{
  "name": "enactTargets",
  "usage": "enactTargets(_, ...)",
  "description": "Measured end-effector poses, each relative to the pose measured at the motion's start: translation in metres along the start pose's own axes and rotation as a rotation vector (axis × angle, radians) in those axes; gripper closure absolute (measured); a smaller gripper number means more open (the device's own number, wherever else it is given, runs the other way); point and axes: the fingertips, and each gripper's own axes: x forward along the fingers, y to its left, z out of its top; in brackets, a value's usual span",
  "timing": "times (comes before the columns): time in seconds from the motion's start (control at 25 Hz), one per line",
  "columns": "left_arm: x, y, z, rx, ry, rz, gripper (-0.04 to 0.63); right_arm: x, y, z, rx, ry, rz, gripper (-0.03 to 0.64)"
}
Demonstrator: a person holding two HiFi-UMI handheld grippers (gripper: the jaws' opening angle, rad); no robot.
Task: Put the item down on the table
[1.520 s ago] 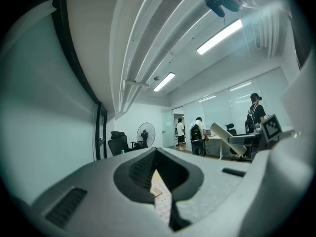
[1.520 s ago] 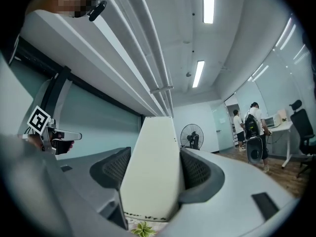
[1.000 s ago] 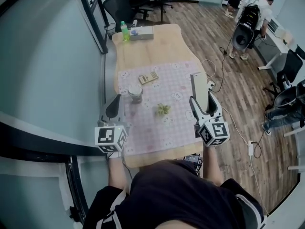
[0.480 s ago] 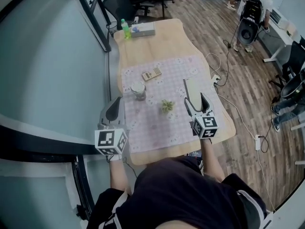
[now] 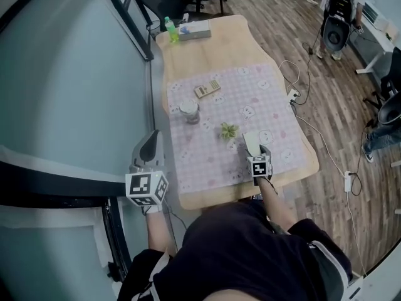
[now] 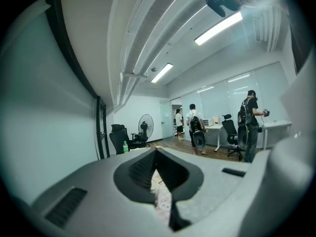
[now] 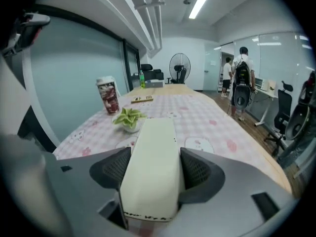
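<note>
My right gripper [image 5: 252,148] is shut on a long cream box [image 5: 250,139] and holds it low over the near right part of the pink checked cloth [image 5: 276,105]. In the right gripper view the box [image 7: 154,147] fills the space between both dark pads of the right gripper [image 7: 156,171] and points along the table. Whether its underside touches the cloth I cannot tell. My left gripper [image 5: 149,145] hangs off the table's left edge, beside the glass wall. Its jaws stand together with nothing in them, and in the left gripper view the left gripper [image 6: 159,176] shows only a thin slit.
A small potted plant [image 5: 228,130] stands just left of and beyond the box. Farther back are a printed cup [image 5: 189,110] and a flat tan item [image 5: 207,88]. A green bottle [image 5: 168,25] and a grey box [image 5: 194,30] sit at the wooden table's [image 5: 219,52] far end. People [image 5: 338,17] stand at the back right.
My right gripper has dropped a long way with the box, from raised above the table to just over the cloth, tilting downward. The left gripper has shifted only slightly.
</note>
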Motion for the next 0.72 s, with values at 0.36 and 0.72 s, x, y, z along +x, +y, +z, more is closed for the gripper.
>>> enactTargets(0.36,-0.003,-0.003,-0.009,0.002,0.031,-0.005,0.6,0.029,0.003,-0.036,0.027,0.108,-0.018,0.291)
enactTargets(0.72,-0.006,-0.002,-0.011,-0.002,0.04,0.0,0.6,0.033,-0.003,-0.054,0.044,0.172,-0.035,0.293)
